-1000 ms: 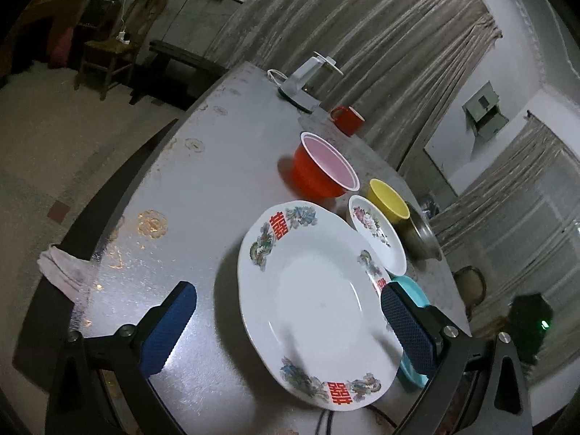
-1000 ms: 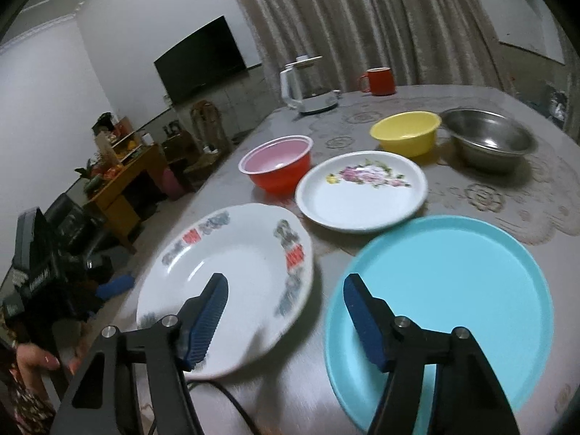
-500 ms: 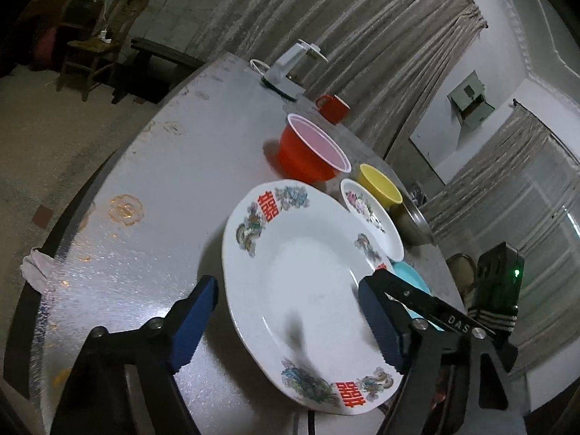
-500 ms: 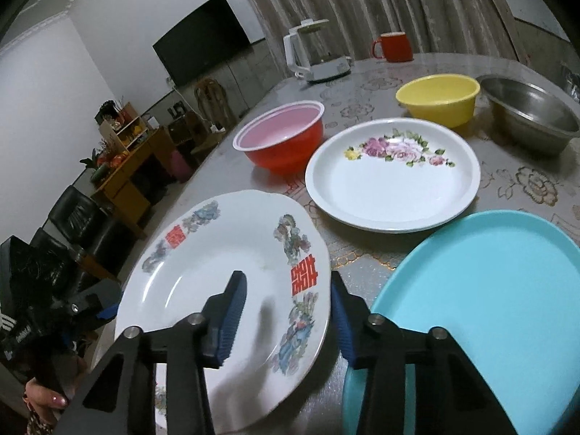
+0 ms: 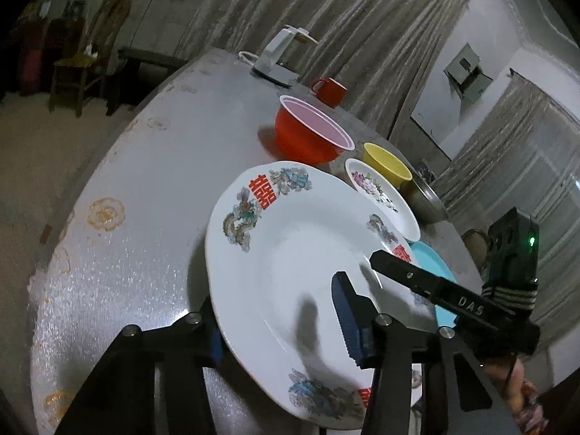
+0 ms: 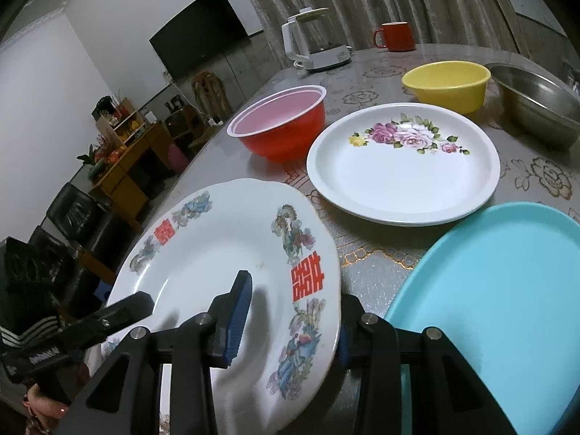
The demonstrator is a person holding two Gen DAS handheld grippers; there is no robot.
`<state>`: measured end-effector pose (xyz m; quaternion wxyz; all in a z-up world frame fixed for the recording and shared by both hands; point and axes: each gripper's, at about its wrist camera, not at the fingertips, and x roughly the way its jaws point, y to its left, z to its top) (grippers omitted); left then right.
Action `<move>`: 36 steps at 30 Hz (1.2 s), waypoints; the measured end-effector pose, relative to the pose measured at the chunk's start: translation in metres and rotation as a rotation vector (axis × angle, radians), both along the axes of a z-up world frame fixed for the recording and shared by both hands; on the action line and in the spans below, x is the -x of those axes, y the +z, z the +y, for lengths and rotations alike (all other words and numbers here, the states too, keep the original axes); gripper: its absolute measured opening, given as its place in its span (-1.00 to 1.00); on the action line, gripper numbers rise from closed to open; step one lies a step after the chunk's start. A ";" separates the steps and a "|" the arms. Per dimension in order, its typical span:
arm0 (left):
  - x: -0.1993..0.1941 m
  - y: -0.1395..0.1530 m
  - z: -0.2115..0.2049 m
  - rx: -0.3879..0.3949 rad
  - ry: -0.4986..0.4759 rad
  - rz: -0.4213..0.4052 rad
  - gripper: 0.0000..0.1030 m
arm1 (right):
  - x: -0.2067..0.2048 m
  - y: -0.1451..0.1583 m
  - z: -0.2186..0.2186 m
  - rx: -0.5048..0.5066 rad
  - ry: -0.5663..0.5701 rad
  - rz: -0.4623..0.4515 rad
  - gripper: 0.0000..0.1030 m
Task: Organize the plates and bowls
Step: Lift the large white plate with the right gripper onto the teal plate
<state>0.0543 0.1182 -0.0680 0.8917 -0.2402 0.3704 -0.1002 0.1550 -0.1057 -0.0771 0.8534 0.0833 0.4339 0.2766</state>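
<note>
A large white plate with red characters and dragon prints (image 5: 290,253) (image 6: 217,253) lies at the table's near side. My left gripper (image 5: 279,330) straddles its left rim, one blue pad above the plate and one under it, closed on the rim. My right gripper (image 6: 290,326) straddles the opposite rim the same way. A white floral plate (image 6: 402,166) (image 5: 380,192), a turquoise plate (image 6: 489,290) (image 5: 431,264), a red bowl (image 6: 282,127) (image 5: 308,134), a yellow bowl (image 6: 446,83) (image 5: 386,163) and a steel bowl (image 6: 540,101) (image 5: 424,199) sit around.
A white kettle (image 6: 315,43) (image 5: 279,58) and a red mug (image 6: 397,36) (image 5: 330,90) stand at the far end of the table (image 5: 145,181). A chair (image 5: 90,58) stands on the floor beyond the table's left edge; a wooden cabinet (image 6: 127,166) stands there too.
Both grippers moved in over the large plate's opposite rims and narrowed from wide open to closed on them. The plate now looks slightly tilted.
</note>
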 end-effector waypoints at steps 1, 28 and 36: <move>0.001 0.000 -0.002 -0.018 -0.004 -0.013 -0.04 | 0.000 0.000 0.000 -0.005 0.001 0.002 -0.25; 0.009 0.004 -0.028 -0.220 -0.047 -0.074 -0.13 | 0.036 -0.001 0.004 -0.011 0.073 -0.055 -0.51; 0.021 0.017 -0.042 -0.223 -0.066 -0.135 -0.13 | 0.048 0.006 -0.015 -0.017 0.046 -0.087 -0.52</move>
